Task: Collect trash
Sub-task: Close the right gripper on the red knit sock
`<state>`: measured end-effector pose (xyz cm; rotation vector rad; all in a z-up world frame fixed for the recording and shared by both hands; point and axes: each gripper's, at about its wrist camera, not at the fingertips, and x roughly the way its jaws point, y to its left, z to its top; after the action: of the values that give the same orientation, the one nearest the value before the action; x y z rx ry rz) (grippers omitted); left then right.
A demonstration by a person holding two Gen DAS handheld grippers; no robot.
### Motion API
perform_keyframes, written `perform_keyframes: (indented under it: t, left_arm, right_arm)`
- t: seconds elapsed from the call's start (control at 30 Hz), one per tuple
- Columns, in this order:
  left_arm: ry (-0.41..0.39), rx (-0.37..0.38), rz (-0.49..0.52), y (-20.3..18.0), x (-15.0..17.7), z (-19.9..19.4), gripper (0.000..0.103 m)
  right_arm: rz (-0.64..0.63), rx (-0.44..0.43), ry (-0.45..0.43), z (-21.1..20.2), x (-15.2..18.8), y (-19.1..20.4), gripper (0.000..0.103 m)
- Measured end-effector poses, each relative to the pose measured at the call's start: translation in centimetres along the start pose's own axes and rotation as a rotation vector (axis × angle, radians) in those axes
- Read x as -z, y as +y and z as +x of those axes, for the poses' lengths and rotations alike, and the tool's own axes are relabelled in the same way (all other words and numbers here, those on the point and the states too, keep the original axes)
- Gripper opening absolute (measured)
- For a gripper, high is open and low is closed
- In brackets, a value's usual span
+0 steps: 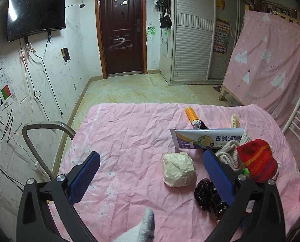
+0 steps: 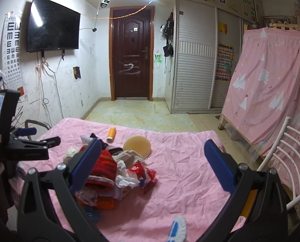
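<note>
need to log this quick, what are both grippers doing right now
Left gripper: open, holding nothing.
Right gripper: open, holding nothing.

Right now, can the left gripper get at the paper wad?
Probably yes. The left gripper is open, and the paper wad lies on the cloth just ahead between its fingers, with nothing on top. The black scrunchie sits close beside it.

Pink cloth [image 1: 129, 141] with pale white flower prints covers the worktop. There's a cream-white crumpled wad [image 1: 179, 169], a glossy black scrunched piece [image 1: 207, 195], an orange spool [image 1: 191, 115], and a purple-and-white tube [image 1: 206, 139] with a yellow-green circle. A red knit [image 1: 256, 161] with orange and green stripes sits by off-white gloves [image 1: 228, 151]. Blue textured pads [image 2: 87, 161] on the hand-held gripper, black arms.
</note>
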<state>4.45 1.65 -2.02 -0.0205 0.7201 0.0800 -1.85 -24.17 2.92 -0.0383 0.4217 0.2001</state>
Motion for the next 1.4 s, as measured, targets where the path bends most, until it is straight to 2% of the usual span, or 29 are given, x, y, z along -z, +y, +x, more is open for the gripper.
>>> perform_keyframes:
  t: [0.43, 0.7, 0.77, 0.83, 0.93, 0.97, 1.03, 1.07, 1.1, 1.17, 1.23, 1.3, 1.33, 1.4]
  left_arm:
    - [0.076, 0.009, -0.006, 0.3, 0.5, 3.1, 0.093]
    - [0.165, 0.067, 0.022, -1.1, 1.1, 5.8, 0.092]
    - [0.174, 0.074, 0.029, -1.3, 1.2, 6.1, 0.085]
    - [0.191, 0.084, 0.030, -1.5, 1.3, 6.7, 0.073]
    - [0.196, 0.120, 0.031, -1.8, 1.4, 7.1, 0.064]
    - [0.191, 0.131, 0.037, -2.1, 1.4, 7.1, 0.062]
    - [0.188, 0.152, 0.044, -2.5, 1.4, 7.1, 0.052]
    - [0.185, 0.171, 0.048, -2.7, 1.5, 7.1, 0.049]
    - [0.180, 0.191, 0.051, -2.9, 1.6, 7.0, 0.041]
    - [0.169, 0.211, 0.051, -3.1, 1.8, 6.9, 0.040]
    - [0.164, 0.224, 0.041, -3.2, 2.1, 6.9, 0.040]
    - [0.156, 0.238, 0.029, -2.9, 2.2, 6.7, 0.040]
    - [0.150, 0.237, 0.024, -2.8, 2.2, 6.5, 0.040]
    - [0.141, 0.234, 0.016, -2.3, 2.3, 5.8, 0.040]
  right_arm:
    - [0.030, -0.045, 0.077, 2.4, 1.2, -0.2, 0.098]
    - [0.003, -0.205, 0.140, 4.1, 1.5, 2.0, 0.098]
    - [-0.015, -0.246, 0.152, 4.4, 1.5, 2.9, 0.098]
    - [-0.029, -0.278, 0.163, 4.8, 1.5, 3.7, 0.098]
    - [-0.043, -0.307, 0.180, 5.3, 1.7, 4.8, 0.096]
    - [-0.048, -0.313, 0.184, 5.5, 1.7, 5.1, 0.092]
    - [-0.060, -0.318, 0.202, 5.9, 1.9, 5.6, 0.076]
    - [-0.069, -0.320, 0.214, 6.1, 2.0, 5.9, 0.073]
    - [-0.077, -0.320, 0.223, 6.2, 2.0, 6.1, 0.067]
    - [-0.100, -0.312, 0.246, 6.7, 2.3, 6.5, 0.057]
    - [-0.111, -0.308, 0.266, 7.0, 2.6, 6.9, 0.038]
    - [-0.113, -0.302, 0.273, 7.2, 2.8, 6.8, 0.027]
    - [-0.110, -0.300, 0.271, 7.0, 2.8, 6.7, 0.022]
    - [-0.094, -0.306, 0.259, 6.9, 2.8, 6.1, 0.019]
